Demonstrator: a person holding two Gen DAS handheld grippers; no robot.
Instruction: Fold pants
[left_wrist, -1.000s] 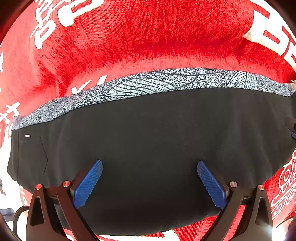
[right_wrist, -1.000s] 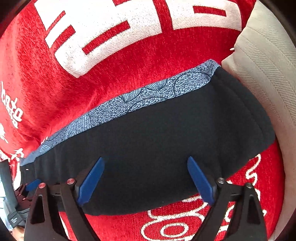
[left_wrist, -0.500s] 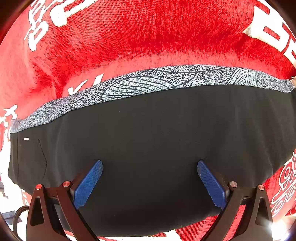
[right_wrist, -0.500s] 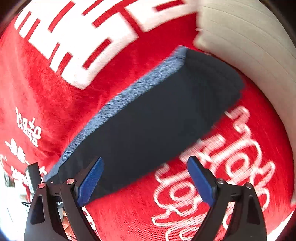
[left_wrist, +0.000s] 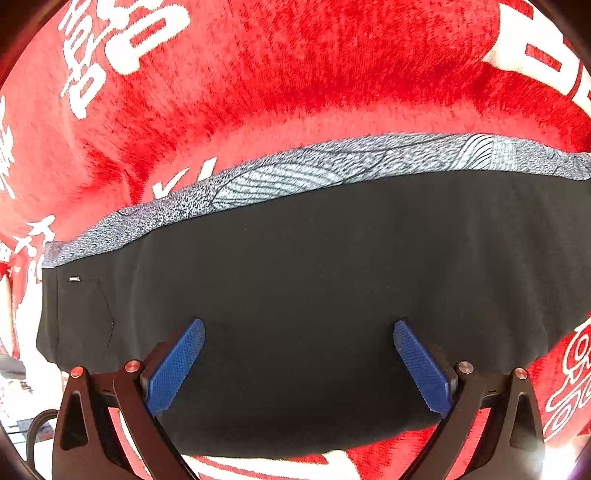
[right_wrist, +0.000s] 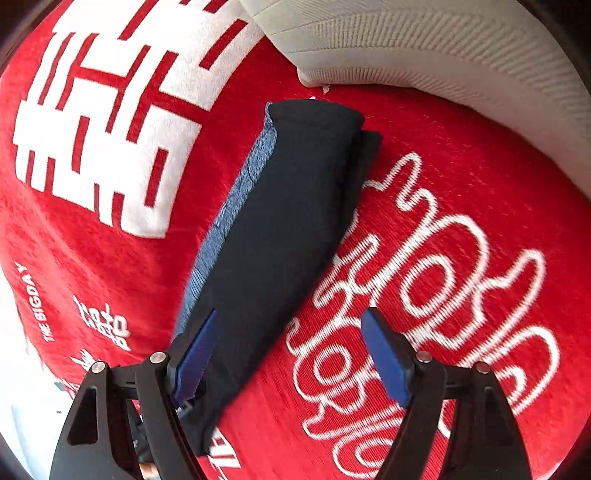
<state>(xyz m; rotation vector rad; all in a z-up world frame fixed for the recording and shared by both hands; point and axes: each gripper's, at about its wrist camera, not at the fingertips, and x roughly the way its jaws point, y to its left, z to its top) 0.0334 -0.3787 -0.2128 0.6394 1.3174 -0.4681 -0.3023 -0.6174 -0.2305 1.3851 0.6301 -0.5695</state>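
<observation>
The black pants (left_wrist: 314, 277) lie folded into a long band on a red blanket, with a grey patterned strip (left_wrist: 332, 170) showing along the far edge. My left gripper (left_wrist: 299, 354) is open and empty, just above the near part of the pants. In the right wrist view the folded pants (right_wrist: 280, 229) run diagonally from lower left to upper middle. My right gripper (right_wrist: 288, 350) is open and empty, over the pants' right edge and the blanket.
The red blanket (right_wrist: 443, 258) with white lettering covers the whole surface. A white ribbed cushion (right_wrist: 424, 48) lies at the upper right, close to the far end of the pants.
My right gripper has pulled back and swung right, so the pants now sit left of centre in its view. My left gripper has barely moved.
</observation>
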